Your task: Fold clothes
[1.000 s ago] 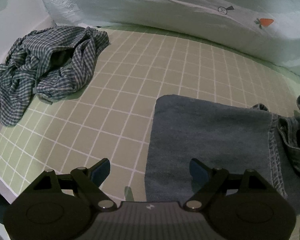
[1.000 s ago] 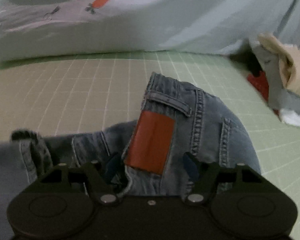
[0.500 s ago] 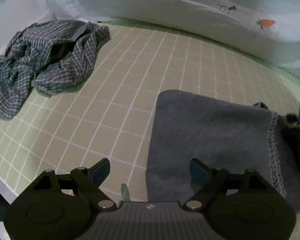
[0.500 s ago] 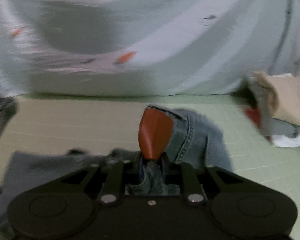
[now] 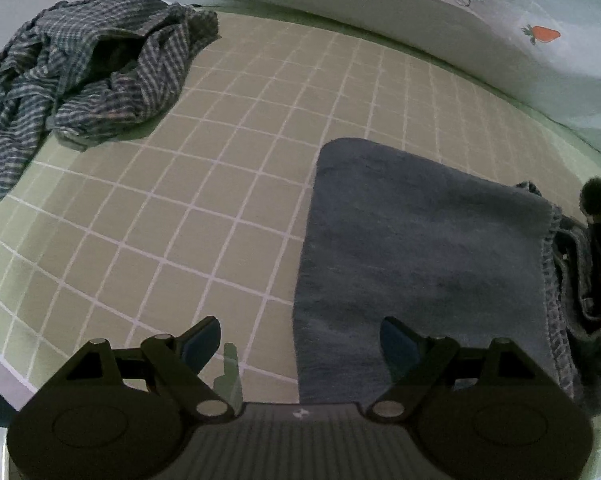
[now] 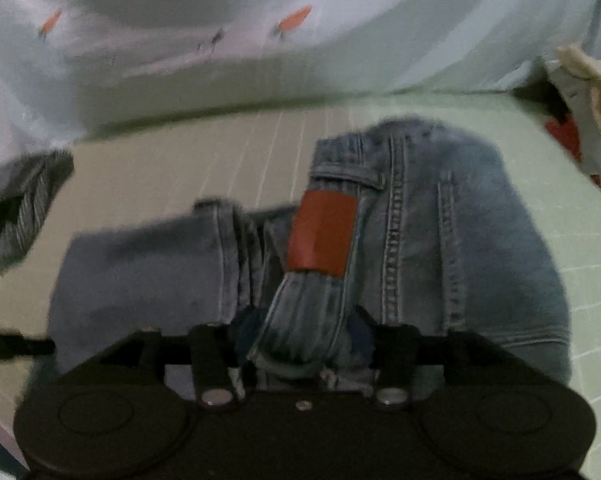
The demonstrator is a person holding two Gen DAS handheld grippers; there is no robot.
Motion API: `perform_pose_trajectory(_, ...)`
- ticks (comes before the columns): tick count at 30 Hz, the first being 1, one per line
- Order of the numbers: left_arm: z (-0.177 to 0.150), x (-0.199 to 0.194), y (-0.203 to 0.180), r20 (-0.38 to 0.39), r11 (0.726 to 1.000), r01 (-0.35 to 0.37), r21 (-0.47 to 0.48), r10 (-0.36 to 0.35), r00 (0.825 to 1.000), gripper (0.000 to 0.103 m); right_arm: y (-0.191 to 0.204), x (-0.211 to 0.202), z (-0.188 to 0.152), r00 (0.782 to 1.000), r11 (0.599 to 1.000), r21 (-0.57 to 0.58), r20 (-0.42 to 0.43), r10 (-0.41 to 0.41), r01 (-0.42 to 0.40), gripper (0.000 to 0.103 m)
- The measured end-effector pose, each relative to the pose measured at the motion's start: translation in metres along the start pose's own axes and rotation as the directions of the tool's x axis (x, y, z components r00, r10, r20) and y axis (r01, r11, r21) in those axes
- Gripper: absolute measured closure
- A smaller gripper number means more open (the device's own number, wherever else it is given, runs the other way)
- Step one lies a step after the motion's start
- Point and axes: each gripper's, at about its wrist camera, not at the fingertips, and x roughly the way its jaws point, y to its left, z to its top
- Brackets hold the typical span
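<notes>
1. Far left: crumpled checked shirt [image 5: 88, 68] lies in a heap on the green grid mat [image 5: 228, 168], well apart from the denim. Not touched; looks like a later item to fold.
2. Left gripper [image 5: 300, 340] hovers w/ fingers spread wide, nothing between them. It sits over the near-left edge of the folded jeans leg [image 5: 412, 248]. Vs 1 s ago it's in much the same pose, only shifted a bit; leg panel hasn't moved.
3. Centre: jeans [image 6: 440, 240] are the task item. They lie mid-mat, leg part flat to the left, waistband end bunched to the right, red-brown patch [image 6: 322, 236] showing.
4. Right gripper [image 6: 304, 332] is clamped on the waistband strip just below the patch. Change: 1 s ago its fingers were open around the denim; 0.5 s ago they'd closed and the waist end was lifted, patch curled. Now the patch reads flat again and the cloth looks lower; frame is blurred, so gripper prob. mid-move.
5. Meaning (judgement): grasp is secure, waist end is being carried over toward the leg panel for the next fold. Left gripper prob. needs to pin or square the edge.
6. Far right: beige and red cloth pile [image 6: 580, 92] at mat edge, not involved.
</notes>
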Motion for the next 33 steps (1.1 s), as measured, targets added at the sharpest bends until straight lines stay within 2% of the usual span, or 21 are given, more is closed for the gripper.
perform_pose_trajectory(1, 0.0, 0.001, 0.0, -0.001, 1.0, 0.005, 0.002, -0.005, 1.0, 0.016, -0.001, -0.006, 0.004, 1.0, 1.0, 0.015, 0.024, -0.003, 0.003, 0.036)
perform_pose_trajectory(3, 0.0, 0.004, 0.0, -0.006, 1.0, 0.013, 0.009, -0.013, 1.0, 0.016, -0.002, -0.016, 0.012, 0.997, 0.999, 0.037, 0.075, -0.015, 0.012, 0.031)
perform_pose_trajectory(6, 0.001, 0.009, 0.0, -0.016, 1.0, 0.024, 0.017, -0.023, 1.0, 0.016, -0.007, -0.02, 0.027, 0.991, 0.996, 0.064, 0.114, -0.068, 0.061, 0.028)
perform_pose_trajectory(9, 0.002, 0.015, 0.003, -0.032, 0.999, 0.046, 0.008, -0.046, 0.998, 0.016, -0.015, -0.01, 0.027, 0.986, 0.986, 0.095, 0.078, -0.146, 0.138, 0.026)
perform_pose_trajectory(12, 0.004, 0.019, 0.005, -0.04, 0.997, 0.073, 0.014, -0.073, 0.997, 0.016, -0.019, 0.005, 0.021, 0.978, 0.973, 0.099, 0.004, -0.21, 0.209, 0.025)
perform_pose_trajectory(17, 0.007, 0.023, 0.003, -0.039, 0.993, 0.11, 0.053, -0.108, 0.993, 0.016, -0.022, 0.006, 0.006, 0.97, 0.962, 0.125, -0.049, -0.237, 0.241, 0.023)
perform_pose_trajectory(20, 0.01, 0.025, 0.0, -0.038, 0.986, 0.147, 0.083, -0.144, 0.989, 0.019, -0.022, 0.002, -0.001, 0.964, 0.956, 0.126, -0.067, -0.259, 0.265, 0.023)
perform_pose_trajectory(22, 0.012, 0.025, -0.003, -0.039, 0.98, 0.17, 0.099, -0.167, 0.985, 0.034, -0.023, 0.0, -0.003, 0.96, 0.951, 0.135, -0.077, -0.271, 0.279, 0.023)
perform_pose_trajectory(26, 0.016, 0.024, -0.01, -0.044, 0.978, 0.181, 0.099, -0.177, 0.983, 0.055, -0.029, -0.002, -0.007, 0.951, 0.937, 0.163, -0.083, -0.299, 0.309, 0.023)
perform_pose_trajectory(28, 0.019, 0.021, -0.009, -0.033, 0.982, 0.176, 0.07, -0.174, 0.984, 0.08, -0.036, -0.005, -0.008, 0.952, 0.936, 0.173, -0.073, -0.298, 0.307, 0.022)
perform_pose_trajectory(30, 0.022, 0.016, -0.009, -0.015, 0.984, 0.175, 0.034, -0.174, 0.985, 0.094, -0.045, -0.005, -0.007, 0.954, 0.935, 0.189, -0.063, -0.293, 0.3, 0.022)
perform_pose_trajectory(33, 0.028, -0.004, -0.021, 0.056, 0.983, 0.184, -0.018, -0.182, 0.982, 0.096, -0.063, -0.004, -0.003, 0.961, 0.937, 0.216, -0.049, -0.271, 0.275, 0.022)
